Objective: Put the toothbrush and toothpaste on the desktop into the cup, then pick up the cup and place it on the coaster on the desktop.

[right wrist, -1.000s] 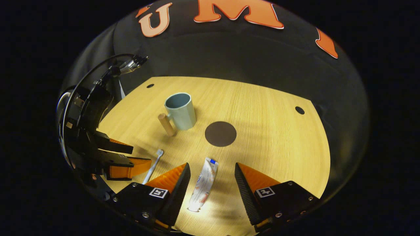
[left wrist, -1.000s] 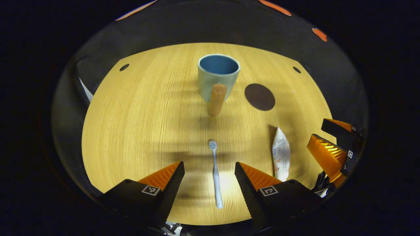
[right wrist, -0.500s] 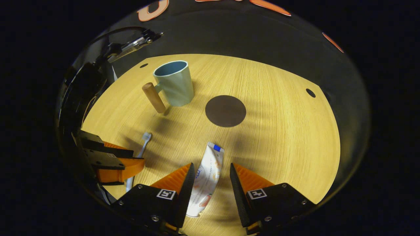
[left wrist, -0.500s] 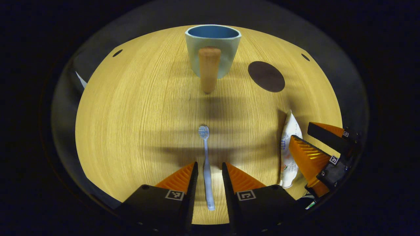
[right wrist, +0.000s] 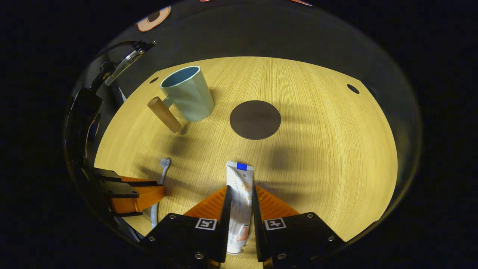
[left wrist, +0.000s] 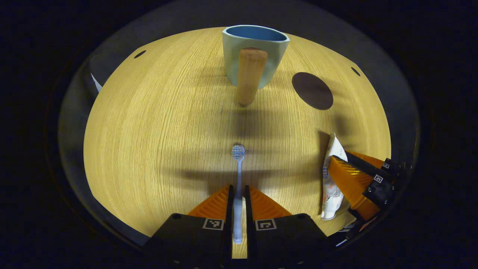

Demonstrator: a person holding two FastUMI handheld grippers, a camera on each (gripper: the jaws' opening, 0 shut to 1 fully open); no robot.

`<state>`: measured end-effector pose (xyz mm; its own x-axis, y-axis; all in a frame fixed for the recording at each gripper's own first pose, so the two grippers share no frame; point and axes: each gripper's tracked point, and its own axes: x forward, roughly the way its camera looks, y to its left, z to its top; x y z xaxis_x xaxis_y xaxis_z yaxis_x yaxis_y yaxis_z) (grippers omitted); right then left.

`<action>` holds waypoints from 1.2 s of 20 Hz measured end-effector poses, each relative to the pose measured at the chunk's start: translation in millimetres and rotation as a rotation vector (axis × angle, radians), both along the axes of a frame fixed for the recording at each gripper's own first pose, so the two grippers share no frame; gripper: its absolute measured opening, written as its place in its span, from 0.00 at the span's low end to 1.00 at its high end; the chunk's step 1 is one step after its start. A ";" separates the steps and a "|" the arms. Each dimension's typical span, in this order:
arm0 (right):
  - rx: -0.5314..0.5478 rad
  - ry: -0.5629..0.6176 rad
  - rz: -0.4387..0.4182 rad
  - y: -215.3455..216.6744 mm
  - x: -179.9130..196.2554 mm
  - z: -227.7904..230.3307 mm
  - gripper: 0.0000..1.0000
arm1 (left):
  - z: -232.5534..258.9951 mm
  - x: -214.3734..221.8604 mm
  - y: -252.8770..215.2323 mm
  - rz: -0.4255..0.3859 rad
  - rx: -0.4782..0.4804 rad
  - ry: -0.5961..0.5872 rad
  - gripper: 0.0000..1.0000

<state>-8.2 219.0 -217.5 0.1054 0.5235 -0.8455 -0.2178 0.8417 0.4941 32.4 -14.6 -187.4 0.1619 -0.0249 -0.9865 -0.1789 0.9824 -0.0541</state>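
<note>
Left gripper view: the left gripper (left wrist: 238, 194) has both fingers pressed against the handle of the toothbrush (left wrist: 238, 175), which lies on the desk (left wrist: 149, 130) with its bristle head pointing straight ahead, just past the fingertips. Farther ahead stands the cup (left wrist: 255, 52), upright, its wooden handle (left wrist: 249, 74) turned toward this gripper. The coaster (left wrist: 312, 90) lies ahead and to the right, beside the cup and apart from it.

Right gripper view: the right gripper (right wrist: 239, 194) is clamped on the toothpaste (right wrist: 239, 190), both fingers against the tube's sides, the crimped end with its blue mark sticking out in front. The coaster (right wrist: 255, 119) sits directly ahead, near the tube's end but clear of it. The cup (right wrist: 185, 93) stands ahead to the left, and the left gripper (right wrist: 130, 192) is close on the left, at the toothbrush (right wrist: 161, 172).
</note>
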 end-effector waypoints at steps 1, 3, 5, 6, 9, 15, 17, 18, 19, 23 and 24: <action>0.004 0.001 -0.004 0.5 -0.9 0.7 0.31 | -0.4 -1.1 -1.2 -0.002 -0.007 -0.003 0.11; 0.015 -0.001 -0.011 1.8 -0.1 2.6 0.26 | -1.1 2.4 -3.1 -0.007 -0.020 -0.014 0.08; 0.034 -0.011 -0.014 2.6 1.0 6.4 0.20 | 1.9 2.0 -4.9 -0.016 -0.045 -0.026 0.06; 0.046 -0.012 -0.012 3.5 0.3 8.8 0.16 | 1.8 3.5 -5.2 -0.014 -0.057 -0.039 0.06; 0.060 -0.028 0.001 11.0 -0.9 10.7 0.08 | 3.1 7.7 -10.1 -0.024 -0.077 -0.061 0.03; 0.043 -0.089 0.034 10.9 -2.2 13.2 0.04 | 14.8 26.9 -7.5 -0.085 -0.097 -0.175 0.03; 0.046 -0.110 0.041 11.2 -2.1 11.9 0.04 | 10.7 34.0 -9.8 -0.084 -0.111 -0.209 0.03; 0.048 -0.114 0.040 10.4 -2.3 13.2 0.04 | 9.1 36.3 -8.6 -0.078 -0.112 -0.224 0.03; 0.052 -0.121 0.035 11.1 -2.4 13.1 0.03 | 6.4 39.2 -7.7 -0.075 -0.112 -0.245 0.03; 0.079 -0.123 0.012 10.4 -2.5 13.4 0.01 | 6.7 46.9 -3.6 -0.054 -0.120 -0.301 0.03; 0.083 -0.123 0.024 12.2 -3.5 14.0 0.01 | 7.5 48.2 -2.5 -0.057 -0.127 -0.311 0.03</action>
<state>-11.7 231.2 -203.4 0.1920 0.5950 -0.7805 -0.3006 0.7927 0.5304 80.6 -17.1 -179.9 0.4492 -0.1615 -0.8787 -0.0801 0.9723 -0.2196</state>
